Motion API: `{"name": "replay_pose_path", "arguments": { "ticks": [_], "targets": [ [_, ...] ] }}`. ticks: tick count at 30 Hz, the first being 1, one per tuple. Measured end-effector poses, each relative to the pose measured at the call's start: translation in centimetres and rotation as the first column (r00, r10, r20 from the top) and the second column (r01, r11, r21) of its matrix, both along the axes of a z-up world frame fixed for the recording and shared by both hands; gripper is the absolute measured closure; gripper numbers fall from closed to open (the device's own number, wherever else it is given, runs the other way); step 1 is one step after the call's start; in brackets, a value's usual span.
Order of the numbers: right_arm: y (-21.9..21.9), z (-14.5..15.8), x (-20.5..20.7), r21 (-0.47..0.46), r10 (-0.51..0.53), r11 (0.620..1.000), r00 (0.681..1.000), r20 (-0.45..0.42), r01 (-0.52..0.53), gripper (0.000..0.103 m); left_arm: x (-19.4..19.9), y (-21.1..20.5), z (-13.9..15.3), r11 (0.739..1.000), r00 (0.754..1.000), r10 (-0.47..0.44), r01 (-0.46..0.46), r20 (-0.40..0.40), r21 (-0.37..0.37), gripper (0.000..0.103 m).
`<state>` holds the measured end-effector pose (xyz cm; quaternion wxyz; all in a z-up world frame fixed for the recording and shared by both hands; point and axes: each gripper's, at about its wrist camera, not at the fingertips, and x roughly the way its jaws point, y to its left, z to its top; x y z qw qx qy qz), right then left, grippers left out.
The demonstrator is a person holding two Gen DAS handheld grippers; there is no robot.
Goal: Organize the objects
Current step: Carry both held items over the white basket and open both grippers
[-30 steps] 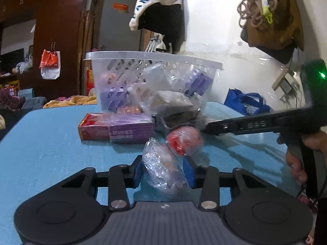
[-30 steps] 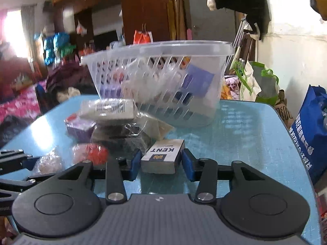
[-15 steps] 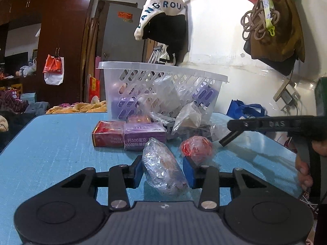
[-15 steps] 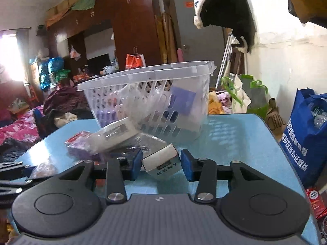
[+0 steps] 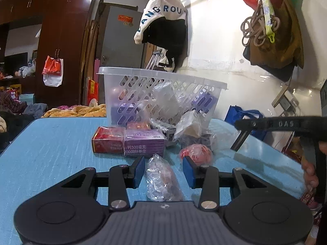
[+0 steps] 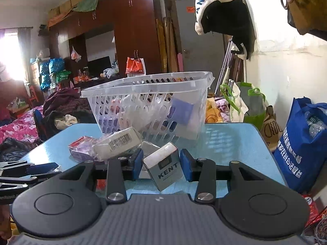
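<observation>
My left gripper is shut on a clear plastic bag with something reddish inside, just above the blue table. My right gripper is shut on a grey KENT box, tilted and lifted off the table. A clear slotted basket with several packets stands at the table's far side; it also shows in the right wrist view. In front of it lie a red box, a purple box and a red wrapped ball.
A white barcoded packet and crumpled clear bags lie by the basket. A blue shopping bag stands off the table's right edge. The right gripper's arm shows at the right of the left wrist view.
Both grippers have risen from the table with their loads. The KENT box has gone from lying flat to tilted upright in the right gripper. The basket now looks lower and farther.
</observation>
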<state>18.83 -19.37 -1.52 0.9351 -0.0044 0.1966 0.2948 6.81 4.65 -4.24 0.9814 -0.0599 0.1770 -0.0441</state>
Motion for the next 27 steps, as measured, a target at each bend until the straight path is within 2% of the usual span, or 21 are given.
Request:
{"name": "replay_pose_path", "arguments": {
  "ticks": [5, 6, 9, 14, 17, 20, 24, 27],
  "targets": [
    [0.0, -0.1, 0.1, -0.005, 0.005, 1.0, 1.0, -0.001, -0.005, 0.06, 0.5, -0.4, -0.5, 1.0, 0.999, -0.017, 0.018, -0.05, 0.022, 0.059],
    [0.0, -0.1, 0.0, -0.007, 0.003, 1.0, 1.0, 0.0, -0.003, 0.06, 0.5, -0.7, -0.6, 0.999, 0.998, -0.021, 0.022, -0.053, 0.029, 0.064],
    [-0.1, 0.0, -0.1, -0.003, 0.003, 1.0, 1.0, 0.001, -0.003, 0.06, 0.2, -1.6, -0.6, 0.996, 0.999, -0.004, 0.008, -0.04, 0.091, 0.064],
    [-0.4, 1.0, -0.6, 0.012, 0.009, 1.0, 1.0, 0.02, -0.009, 0.06, -0.6, -1.5, 0.3, 0.996, 1.0, -0.009, 0.009, 0.004, 0.087, 0.064],
    [0.0, 3.0, -0.6, 0.001, 0.006, 1.0, 0.999, 0.05, -0.007, 0.06, -0.3, -0.5, 2.4, 0.999, 0.999, -0.01, 0.008, 0.04, 0.044, 0.064],
    [1.2, 6.2, 0.1, 0.0, 0.019, 1.0, 0.997, 0.081, -0.019, 0.06, 1.6, 0.8, 6.1, 1.0, 0.996, -0.005, 0.004, 0.087, 0.012, 0.064],
    [3.9, 10.6, 2.2, -0.015, 0.007, 1.0, 0.99, 0.141, -0.005, 0.06, 6.2, 2.4, 11.3, 1.0, 0.992, 0.018, -0.015, 0.122, -0.025, 0.064],
    [6.5, 12.6, 4.8, -0.025, 0.019, 1.0, 0.986, 0.166, -0.015, 0.06, 10.6, 3.5, 14.0, 0.997, 0.993, 0.042, -0.035, 0.107, -0.066, 0.064]
  ]
}}
